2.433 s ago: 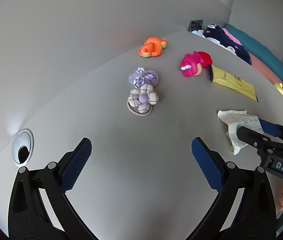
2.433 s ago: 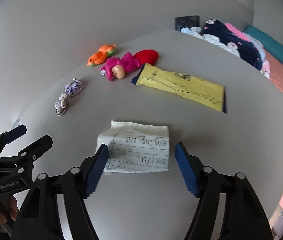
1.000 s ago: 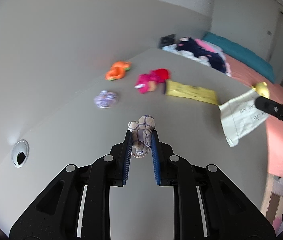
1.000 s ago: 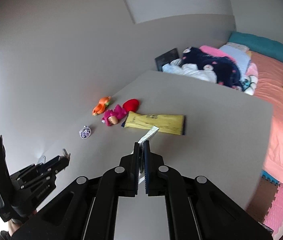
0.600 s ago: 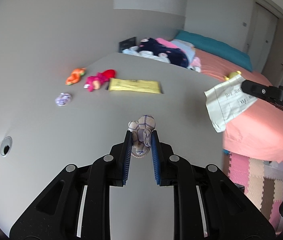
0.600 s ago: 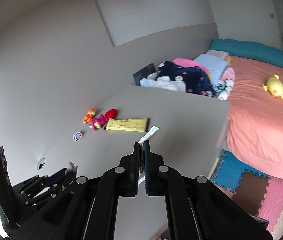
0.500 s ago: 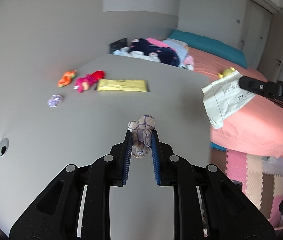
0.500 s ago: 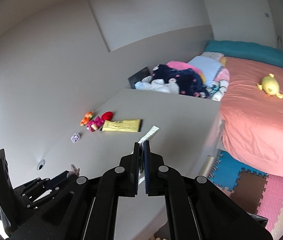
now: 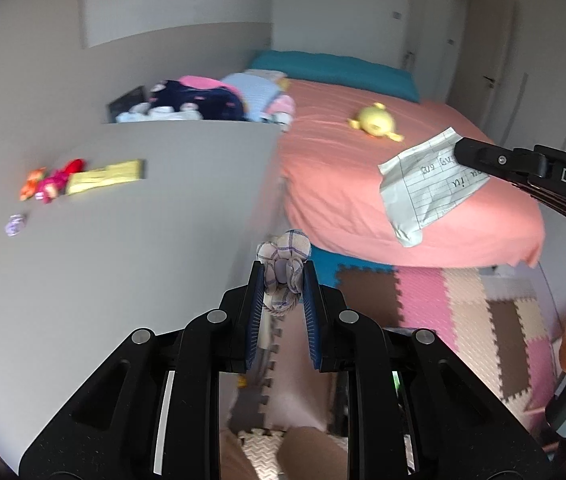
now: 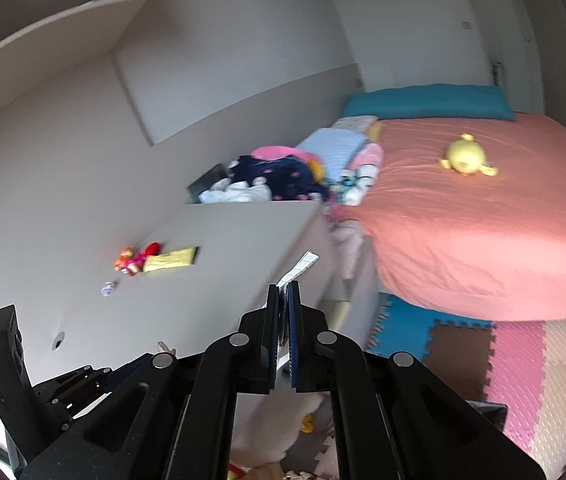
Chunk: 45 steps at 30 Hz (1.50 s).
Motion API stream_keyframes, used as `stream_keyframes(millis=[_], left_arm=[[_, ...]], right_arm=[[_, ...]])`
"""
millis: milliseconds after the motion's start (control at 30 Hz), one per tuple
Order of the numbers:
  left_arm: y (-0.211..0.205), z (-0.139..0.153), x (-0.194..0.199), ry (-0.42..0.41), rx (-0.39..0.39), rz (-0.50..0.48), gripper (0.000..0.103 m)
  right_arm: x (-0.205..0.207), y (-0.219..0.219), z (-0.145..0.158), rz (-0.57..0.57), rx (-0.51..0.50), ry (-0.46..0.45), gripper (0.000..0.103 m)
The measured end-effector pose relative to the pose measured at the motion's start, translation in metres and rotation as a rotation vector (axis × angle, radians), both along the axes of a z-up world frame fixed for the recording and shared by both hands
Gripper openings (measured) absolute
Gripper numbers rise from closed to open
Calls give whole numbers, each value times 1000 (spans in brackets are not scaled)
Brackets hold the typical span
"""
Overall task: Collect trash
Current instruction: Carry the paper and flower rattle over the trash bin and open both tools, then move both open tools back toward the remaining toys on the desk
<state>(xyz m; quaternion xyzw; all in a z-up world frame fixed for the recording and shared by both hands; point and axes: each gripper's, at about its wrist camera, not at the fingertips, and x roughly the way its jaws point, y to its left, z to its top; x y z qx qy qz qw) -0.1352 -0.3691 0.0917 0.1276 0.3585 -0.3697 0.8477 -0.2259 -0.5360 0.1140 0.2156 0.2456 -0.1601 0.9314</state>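
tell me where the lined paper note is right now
The lined paper note is off the table, pinched in the right gripper; in the left wrist view it hangs at the right, in front of the pink bed.

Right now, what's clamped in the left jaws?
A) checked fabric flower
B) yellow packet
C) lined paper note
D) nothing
A: the left gripper is shut on the checked fabric flower; the lined paper note hangs from the right gripper.
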Motion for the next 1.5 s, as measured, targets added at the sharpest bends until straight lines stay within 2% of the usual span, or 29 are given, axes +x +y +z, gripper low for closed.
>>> stream_keyframes(millis=[400,733,967,1000,1033,1067,1100,1200,1500], left_arm=[[-69,-34,-69,55,50,-200,20],[-111,-72,-121,116,118,-350,20],[-136,-106,-144,201,175,-430,21],[-138,-109,-146,217,184,-441,35],[-138,-113,-147,228,192,-445,81],[-138,-116,-148,225,204,-436,100],[-137,-116,-150,197,199,-418,97],[-134,-123,-150,162,239,-393,97],[-130,-128,-137,185,244,-356,97]], right_arm=[[-90,-55,-36,-157,45,42,5],[-144,-83,-82,-257,87,116,5],[-170,-100,-115,-311,138,174,5],[-172,-102,-120,-316,146,186,7],[-174,-105,-126,-325,156,202,13],[-176,-108,-132,-361,158,233,52],[-177,-110,-135,-387,151,251,102],[-183,-113,-144,-461,102,297,101],[-188,-118,-151,-479,114,304,101]])
